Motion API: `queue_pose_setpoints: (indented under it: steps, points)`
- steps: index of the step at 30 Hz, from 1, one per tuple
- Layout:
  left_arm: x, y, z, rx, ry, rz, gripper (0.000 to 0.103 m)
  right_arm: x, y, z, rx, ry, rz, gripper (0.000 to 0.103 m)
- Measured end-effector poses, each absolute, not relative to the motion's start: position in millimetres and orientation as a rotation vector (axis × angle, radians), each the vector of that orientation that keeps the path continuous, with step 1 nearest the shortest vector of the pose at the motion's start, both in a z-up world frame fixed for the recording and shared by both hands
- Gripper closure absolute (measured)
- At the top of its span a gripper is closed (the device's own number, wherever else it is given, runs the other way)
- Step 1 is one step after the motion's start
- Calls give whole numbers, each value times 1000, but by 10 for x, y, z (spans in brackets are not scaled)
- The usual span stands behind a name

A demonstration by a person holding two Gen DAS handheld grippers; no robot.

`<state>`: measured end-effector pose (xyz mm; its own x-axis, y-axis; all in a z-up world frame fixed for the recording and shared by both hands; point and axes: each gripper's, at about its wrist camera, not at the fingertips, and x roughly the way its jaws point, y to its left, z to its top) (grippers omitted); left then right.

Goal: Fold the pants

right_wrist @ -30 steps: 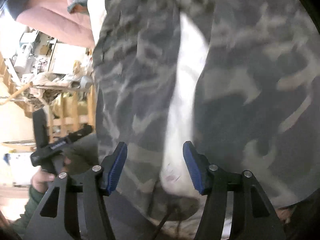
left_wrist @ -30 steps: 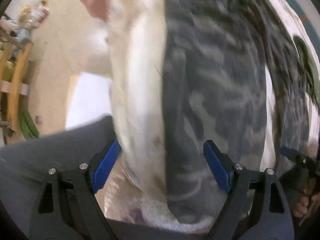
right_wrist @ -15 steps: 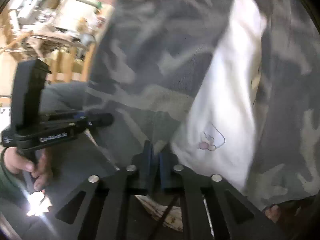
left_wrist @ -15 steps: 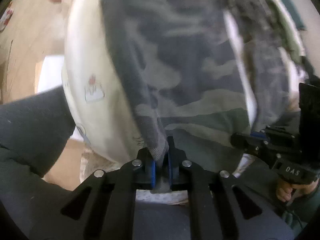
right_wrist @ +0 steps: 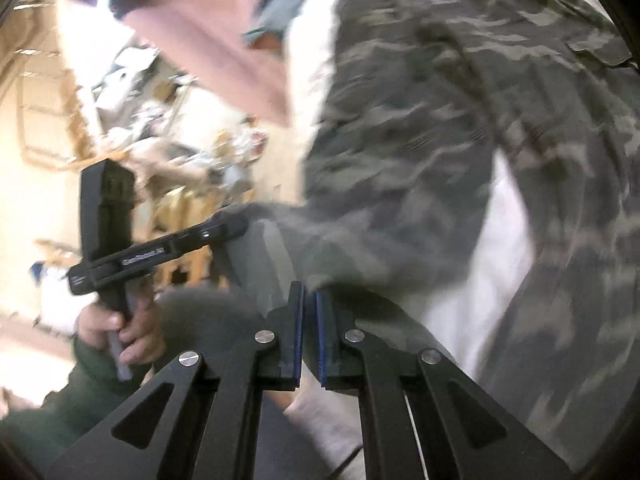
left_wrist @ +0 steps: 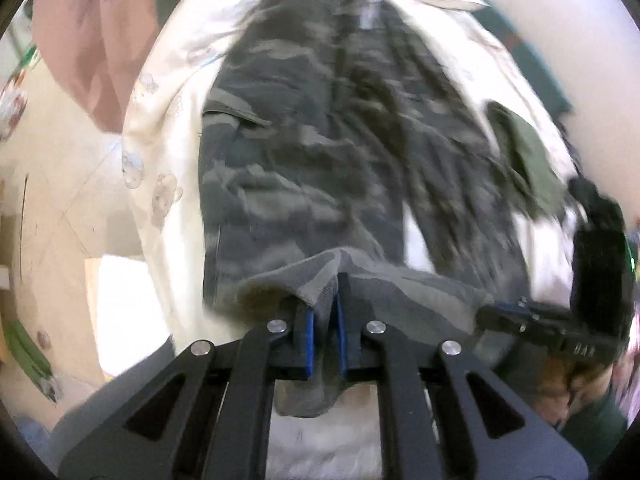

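While camo pants (left_wrist: 304, 168) lie ahead, left gripper (left_wrist: 323, 336) fingers pinch hem; right gripper (right_wrist: 309, 332) fingers pinch adjoining edge.

Left hand-held gripper (left_wrist: 323, 332) pinches camouflage pants (left_wrist: 296, 168) hem over white sheet (left_wrist: 160, 152).

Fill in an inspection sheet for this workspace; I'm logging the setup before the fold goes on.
Surface: white printed sheet under the pants.
Job's things: camouflage pants spread out, near hem lifted.
Clutter: olive cloth on the sheet; pink fabric at its far edge.
Grippers: left gripper shut on the hem; right gripper shut on the hem.
Cables: nothing seen.
Surroundings: wooden shelving, cluttered and blurred.
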<state>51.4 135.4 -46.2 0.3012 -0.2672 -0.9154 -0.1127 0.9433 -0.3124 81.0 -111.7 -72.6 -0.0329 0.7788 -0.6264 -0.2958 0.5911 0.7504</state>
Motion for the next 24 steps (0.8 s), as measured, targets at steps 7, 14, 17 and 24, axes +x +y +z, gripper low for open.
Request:
queue_pose_setpoints:
  steps: [7, 14, 17, 24]
  points:
    - [756, 1407, -1137, -418, 1324, 32, 31, 1394, -1284, -1519, 498, 1435, 651, 68]
    - [28, 1467, -1035, -393, 1329, 23, 26, 1005, -1417, -1352, 313, 1446, 763, 38]
    - [-101, 1375, -1259, -367, 1362, 0, 26, 898, -1312, -1509, 241, 1479, 807, 38]
    - [-161, 1172, -1560, -339, 1414, -132, 92, 785, -1110, -1754, 119, 1535, 891, 78]
